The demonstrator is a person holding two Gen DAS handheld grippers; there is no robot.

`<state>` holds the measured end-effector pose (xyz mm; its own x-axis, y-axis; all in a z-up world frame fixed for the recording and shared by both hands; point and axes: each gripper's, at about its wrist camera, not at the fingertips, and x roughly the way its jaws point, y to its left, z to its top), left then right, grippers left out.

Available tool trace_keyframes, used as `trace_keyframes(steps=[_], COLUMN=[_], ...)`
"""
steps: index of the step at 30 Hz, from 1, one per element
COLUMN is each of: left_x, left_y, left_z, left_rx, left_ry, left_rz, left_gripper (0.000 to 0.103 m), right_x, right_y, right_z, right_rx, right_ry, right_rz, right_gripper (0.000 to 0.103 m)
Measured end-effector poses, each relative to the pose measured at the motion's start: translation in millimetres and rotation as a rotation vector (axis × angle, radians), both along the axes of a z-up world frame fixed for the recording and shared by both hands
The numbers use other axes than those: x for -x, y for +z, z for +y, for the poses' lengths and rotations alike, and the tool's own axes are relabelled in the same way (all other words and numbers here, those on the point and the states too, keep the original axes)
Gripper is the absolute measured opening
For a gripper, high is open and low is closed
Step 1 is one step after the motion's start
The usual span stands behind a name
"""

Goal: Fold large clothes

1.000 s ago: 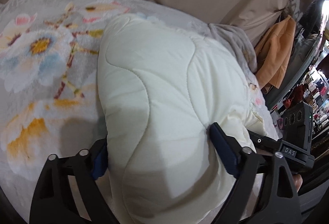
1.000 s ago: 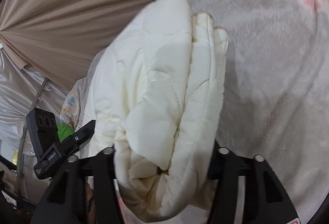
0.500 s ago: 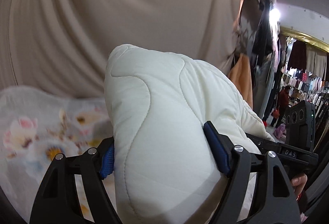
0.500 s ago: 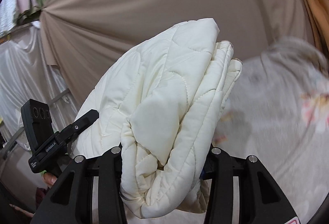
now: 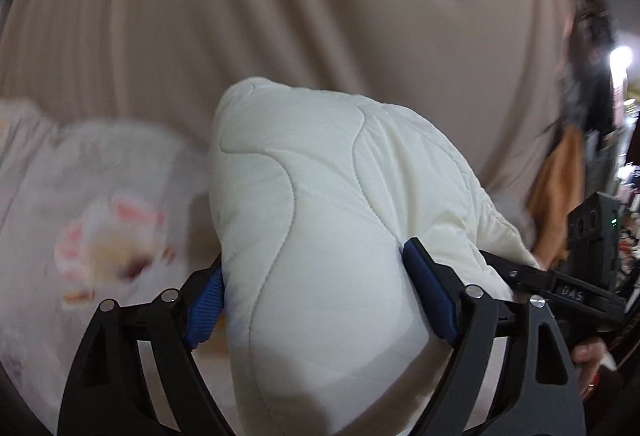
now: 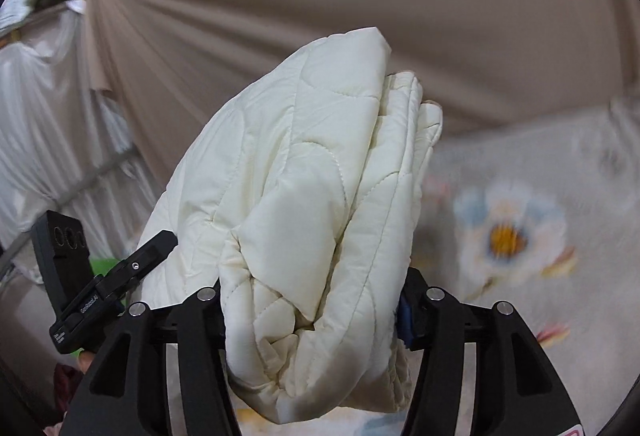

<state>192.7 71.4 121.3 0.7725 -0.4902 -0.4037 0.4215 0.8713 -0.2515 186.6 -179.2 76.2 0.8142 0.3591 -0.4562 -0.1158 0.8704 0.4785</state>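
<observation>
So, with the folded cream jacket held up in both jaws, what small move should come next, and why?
Probably lower it onto the floral blanket. The cream quilted jacket is a thick folded bundle between the left gripper and right gripper, whose jaws are opening, so it needs support underneath.

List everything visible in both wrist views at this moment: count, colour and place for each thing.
quilted garment: one, cream white, folded into a thick bundle between both grippers, above the bed
floral blanket: one, pale with flower print, under the bundle
curtain: one, beige, behind the bed
orange cloth: one, hanging at right edge
left gripper: black, blue pads, jaws opening, pressing on the bundle
right gripper: black, jaws opening, bundle between them
hand: one, partly seen holding right gripper
</observation>
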Motion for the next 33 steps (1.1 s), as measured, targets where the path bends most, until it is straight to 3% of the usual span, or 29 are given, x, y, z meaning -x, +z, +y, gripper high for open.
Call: trace_keyframes(steps=[2, 4, 8, 15, 19, 22, 23, 25, 28, 33], left_x=[-20.1, -11.9, 4.0, 28.0, 10.7, -1.6, -4.2, -3.0, -5.2, -9.4], left_y=[-52.6, -69.9, -50.9, -10.8, -16.6, -44.9, -56.1, -72.7, -83.0, -79.9], left_z=[3.5, 14.0, 23.2, 42.6, 40.6, 25.8, 20.9, 18.9, 20.9, 21.2], left_rx=[-0.088, -0.059, -0.068, -0.013, -0.06, -0.129, -0.149, -0.112, -0.048, -0.04], left_ry=[0.054, 0.027, 0.004, -0.002, 0.072, 0.079, 0.075, 0.066, 0.067, 0.07], left_rz=[0.104, 0.071, 0.029, -0.012, 0.091, 0.182, 0.207, 0.24, 0.285, 0.285], left_gripper=[0.079, 0.085, 0.084, 0.089, 0.089, 0.089, 0.089, 0.09, 0.091, 0.092], right_x=[-20.9, -7.1, 10.9, 21.5, 8.8, -6.9, -12.0, -13.7, -9.9, -15.9], right_y=[-59.9, -85.4, -67.0, -14.6, -6.4, -27.3, -37.6, -63.4, -75.1, -60.2], right_z=[2.7, -4.9, -18.0, -9.8, 15.2, 33.9, 39.8, 44.0, 41.7, 24.4], right_rx=[-0.013, -0.115, -0.109, 0.089, 0.258, 0.402, 0.45, 0.519, 0.527, 0.398], right_ry=[-0.009, -0.001, 0.0, -0.085, -0.105, -0.088, -0.093, -0.112, -0.131, -0.098], right_rz=[0.163, 0.129, 0.116, 0.016, 0.004, 0.083, 0.111, 0.138, 0.124, 0.164], right_gripper=[0.057, 0.063, 0.065, 0.065, 0.044, 0.021, 0.019, 0.019, 0.019, 0.019])
